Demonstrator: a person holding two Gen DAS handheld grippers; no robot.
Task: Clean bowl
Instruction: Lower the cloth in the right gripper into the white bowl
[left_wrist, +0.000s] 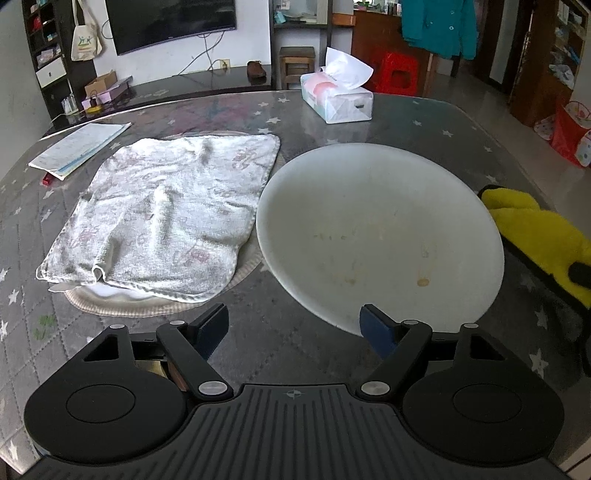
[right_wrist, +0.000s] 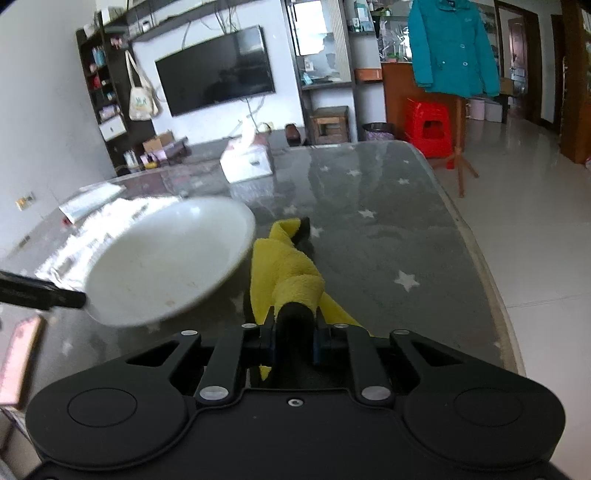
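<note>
Stains of pale brown marked the inside of the wide, shallow white bowl (left_wrist: 380, 236) that sat on the grey, star-patterned table (left_wrist: 288, 107) in the left wrist view. The left gripper (left_wrist: 295, 325) hovered at the bowl's near rim with its blue-padded fingers (left_wrist: 375, 326) standing wide apart and nothing between them; the right-hand pad overlapped the rim in the picture, though contact could not be told. Just left of the bowl lay a rumpled white towel with faded pink print (left_wrist: 166, 214), spread over a flat pale mat. A soft pack of white tissues (left_wrist: 336, 98) stood at the far side of the table, and a sheaf of white papers (left_wrist: 79, 147) lay near the far left edge. A bright yellow microfibre cloth (left_wrist: 539, 232) showed at the bowl's right side. In the right wrist view, the right gripper (right_wrist: 295, 338) was closed tight on a black handle-like piece with the yellow cloth (right_wrist: 291, 273) wrapped around it, the cloth trailing forward over the table (right_wrist: 388, 221). The bowl (right_wrist: 166, 258), blurred, lay just left of the cloth, and one black finger of the left gripper (right_wrist: 44, 291) reached its near rim from the left.
</note>
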